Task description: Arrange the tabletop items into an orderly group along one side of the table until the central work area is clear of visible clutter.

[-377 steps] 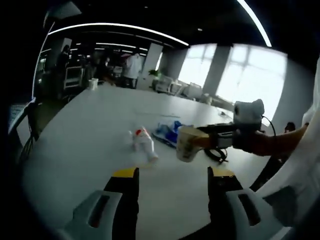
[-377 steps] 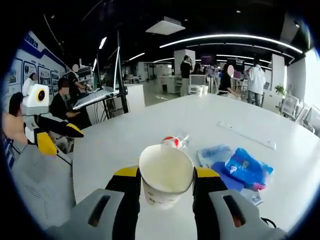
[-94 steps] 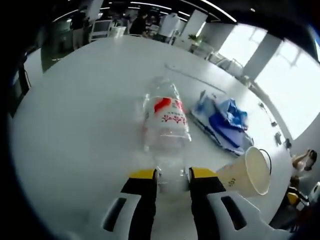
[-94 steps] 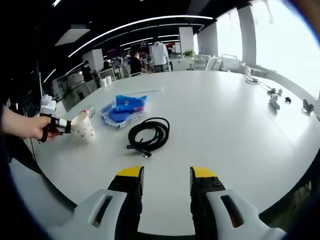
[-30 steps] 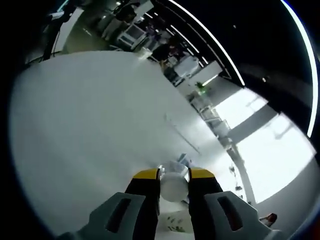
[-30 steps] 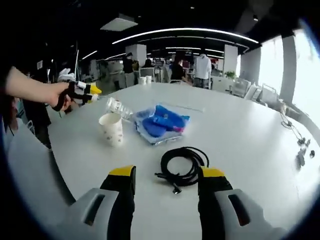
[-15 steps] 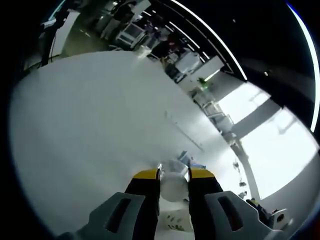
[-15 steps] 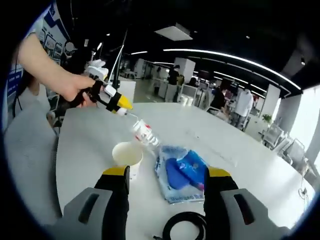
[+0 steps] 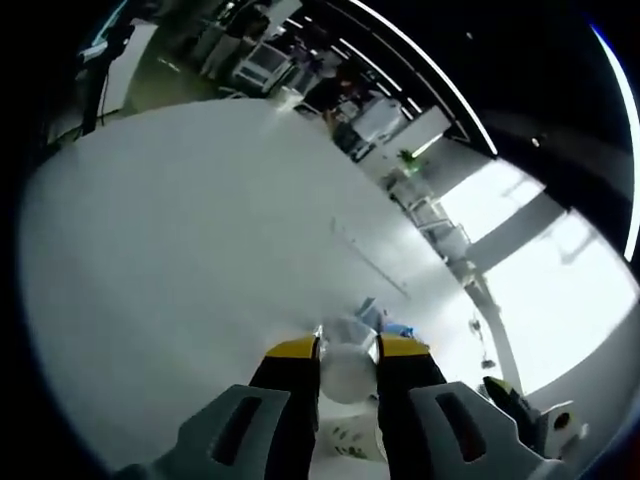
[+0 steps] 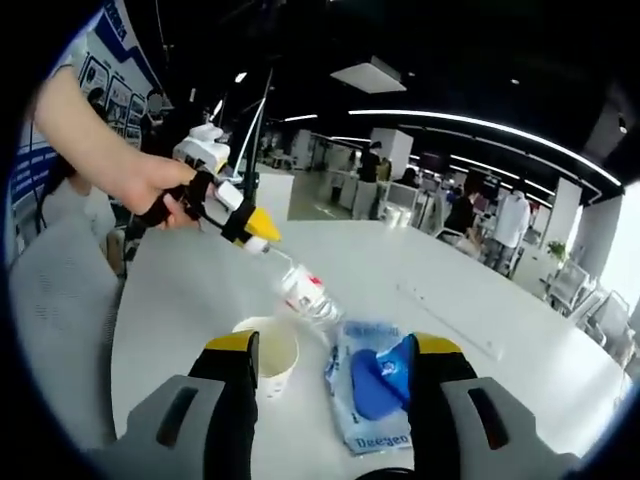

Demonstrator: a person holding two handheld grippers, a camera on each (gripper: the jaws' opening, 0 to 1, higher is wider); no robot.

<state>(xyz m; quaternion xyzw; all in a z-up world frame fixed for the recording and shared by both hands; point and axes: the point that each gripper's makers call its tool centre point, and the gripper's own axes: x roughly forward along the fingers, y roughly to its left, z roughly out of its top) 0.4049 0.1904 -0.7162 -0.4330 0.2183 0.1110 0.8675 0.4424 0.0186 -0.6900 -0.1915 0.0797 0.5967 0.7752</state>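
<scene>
A clear plastic bottle (image 10: 305, 291) with a red-and-white label hangs tilted, mouth end down, over a white paper cup (image 10: 266, 358) standing on the white table (image 10: 170, 300). My left gripper (image 10: 252, 229), held by a hand, is shut on the bottle's base end. In the left gripper view the yellow-tipped left gripper (image 9: 347, 348) pinches the bottle (image 9: 346, 376), with the cup (image 9: 350, 442) just below. My right gripper (image 10: 335, 346) is open and holds nothing, close in front of the cup. It also enters the left gripper view as the right gripper (image 9: 533, 422).
A blue-and-white plastic package (image 10: 374, 386) lies flat right of the cup, also seen as the package (image 9: 386, 326). A long white strip (image 10: 450, 311) lies farther back on the table. Bare tabletop spreads to the left. Desks, monitors and people stand beyond the far edge.
The right gripper view has moved closer to the cup and package. The left gripper still holds the bottle tilted over the cup, and the right gripper shows a little more in the left view.
</scene>
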